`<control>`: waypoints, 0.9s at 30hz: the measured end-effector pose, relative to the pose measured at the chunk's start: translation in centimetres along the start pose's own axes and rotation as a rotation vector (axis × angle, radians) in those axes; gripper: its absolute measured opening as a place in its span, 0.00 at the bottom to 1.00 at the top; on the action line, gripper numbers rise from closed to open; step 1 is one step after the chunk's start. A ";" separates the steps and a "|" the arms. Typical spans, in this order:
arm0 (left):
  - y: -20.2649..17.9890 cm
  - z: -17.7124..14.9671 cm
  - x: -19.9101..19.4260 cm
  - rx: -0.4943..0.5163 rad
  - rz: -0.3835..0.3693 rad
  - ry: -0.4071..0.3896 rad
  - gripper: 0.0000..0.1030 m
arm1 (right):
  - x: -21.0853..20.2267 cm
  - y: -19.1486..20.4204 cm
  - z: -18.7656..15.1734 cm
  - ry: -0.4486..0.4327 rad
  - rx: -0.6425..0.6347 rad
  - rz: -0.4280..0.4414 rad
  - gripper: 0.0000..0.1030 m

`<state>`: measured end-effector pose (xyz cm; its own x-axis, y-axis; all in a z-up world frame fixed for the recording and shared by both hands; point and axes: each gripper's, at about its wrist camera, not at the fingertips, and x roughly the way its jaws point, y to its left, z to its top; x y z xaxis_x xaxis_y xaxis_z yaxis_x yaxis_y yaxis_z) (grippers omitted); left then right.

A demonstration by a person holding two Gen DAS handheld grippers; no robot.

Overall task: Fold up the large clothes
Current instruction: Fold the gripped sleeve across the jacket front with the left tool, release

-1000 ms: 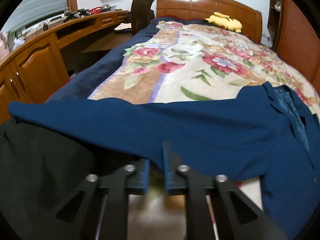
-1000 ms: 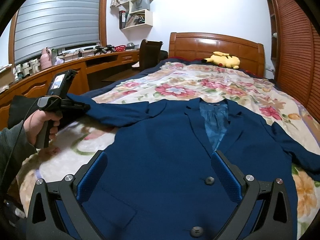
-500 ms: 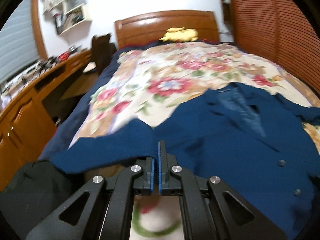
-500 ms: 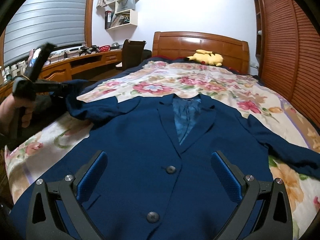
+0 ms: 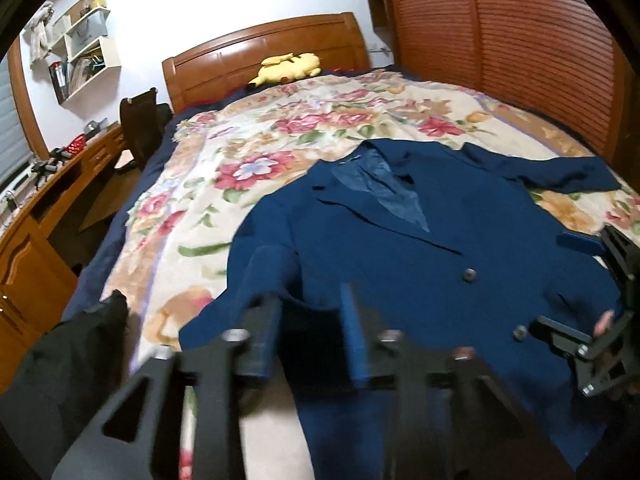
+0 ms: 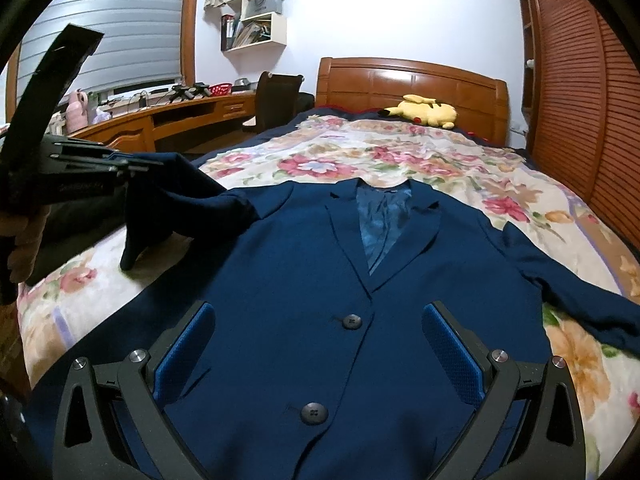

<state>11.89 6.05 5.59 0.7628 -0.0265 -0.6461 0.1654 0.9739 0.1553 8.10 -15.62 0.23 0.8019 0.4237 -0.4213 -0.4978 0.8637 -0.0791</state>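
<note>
A navy blue jacket (image 6: 300, 280) lies face up and buttoned on the floral bedspread (image 6: 360, 152), collar toward the headboard. Its left sleeve (image 6: 188, 204) is lifted and drapes from the tip of my left gripper (image 6: 152, 164), which a hand holds at the left edge. In the left wrist view the left gripper (image 5: 308, 300) has its jaws parted and opening, and the sleeve (image 5: 272, 272) sags between and below them, loose from the pads. My right gripper (image 6: 320, 312) stands wide open just above the jacket's lower front by the two buttons, holding nothing. It also shows as the right gripper (image 5: 572, 286).
A yellow plush toy (image 6: 424, 110) lies by the wooden headboard (image 6: 412, 80). A wooden desk (image 6: 160, 120) and a dark chair (image 6: 276, 96) run along the left. Slatted wooden doors (image 6: 580, 100) close the right side. A dark garment (image 5: 68, 360) lies at the bed's left corner.
The left gripper carried the sleeve up and inward over the jacket's left side, then its shut jaws parted. The right gripper edged forward over the jacket front.
</note>
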 end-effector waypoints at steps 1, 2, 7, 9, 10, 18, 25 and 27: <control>0.0 -0.3 -0.6 -0.002 -0.007 -0.005 0.49 | -0.1 0.1 0.0 0.000 -0.004 0.001 1.00; -0.1 -0.5 -1.0 0.000 -0.011 -0.012 0.54 | -0.1 0.0 0.1 0.000 -0.007 0.003 1.00; 0.6 -2.0 -3.8 -0.019 -0.021 -0.069 0.78 | 0.0 -0.5 0.5 0.000 -0.009 0.013 1.00; 1.2 -2.4 -4.0 -0.030 -0.002 -0.077 0.78 | 0.2 -0.6 0.5 0.001 -0.009 0.015 1.00; 1.8 -2.8 -3.8 -0.039 0.017 -0.075 0.78 | 0.3 -0.5 0.5 0.002 -0.008 0.017 1.00; 5.9 -5.4 -0.1 -0.144 0.056 -0.003 0.78 | 0.9 0.1 0.6 0.013 -0.022 0.028 1.00; 7.9 -8.0 3.9 -0.211 0.055 0.084 0.78 | 1.6 0.5 0.4 0.033 -0.043 0.048 1.00; 8.1 -8.4 4.6 -0.210 0.061 0.099 0.78 | 1.8 0.4 0.5 0.039 -0.042 0.050 1.00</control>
<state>11.50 15.74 -2.38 0.7003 0.0464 -0.7123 -0.0213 0.9988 0.0442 9.54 -14.36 -0.16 0.7626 0.4539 -0.4609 -0.5510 0.8291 -0.0951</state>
